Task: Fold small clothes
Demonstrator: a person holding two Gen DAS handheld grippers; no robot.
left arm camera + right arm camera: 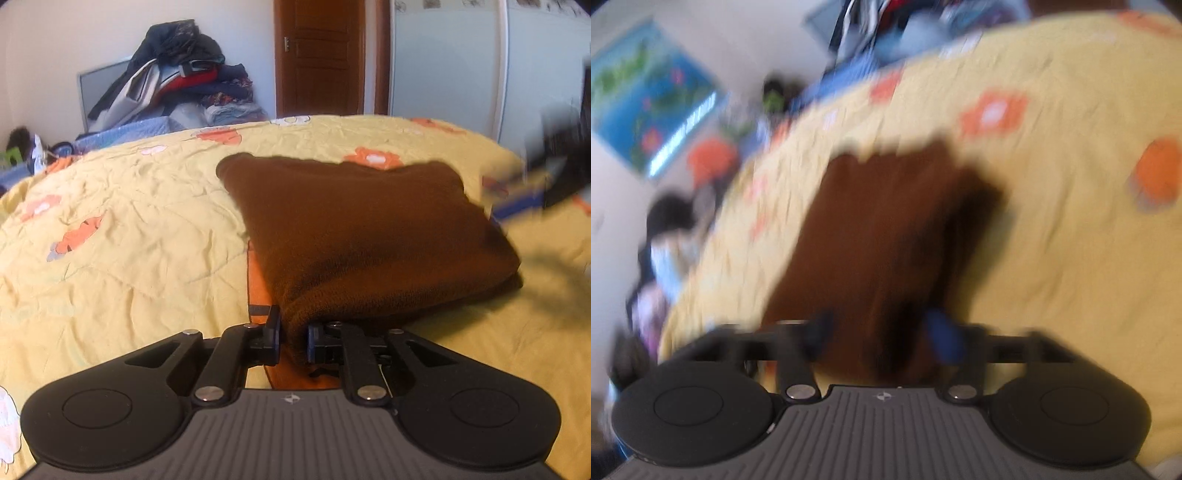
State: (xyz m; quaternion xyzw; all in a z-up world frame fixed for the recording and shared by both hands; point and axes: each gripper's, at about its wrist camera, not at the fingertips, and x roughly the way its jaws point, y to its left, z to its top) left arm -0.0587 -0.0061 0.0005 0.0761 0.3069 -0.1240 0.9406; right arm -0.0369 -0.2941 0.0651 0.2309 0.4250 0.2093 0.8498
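A folded brown garment (pixel 362 236) lies on a yellow bedspread (pixel 122 229) with orange flower prints. My left gripper (pixel 293 338) is shut on the garment's near corner, just above an orange print on the bedspread. The right gripper (pixel 554 177) shows as a dark blur at the garment's far right. In the right wrist view, which is strongly blurred, my right gripper (pixel 886 338) has its jaws apart, with the brown garment (pixel 886 229) between and beyond them; no grip on the cloth shows.
A heap of clothes (pixel 177 81) is piled at the far left of the bed against the wall. A wooden door (pixel 319 55) and a pale wardrobe (pixel 461 62) stand behind. A blue picture (pixel 646 103) hangs on the wall.
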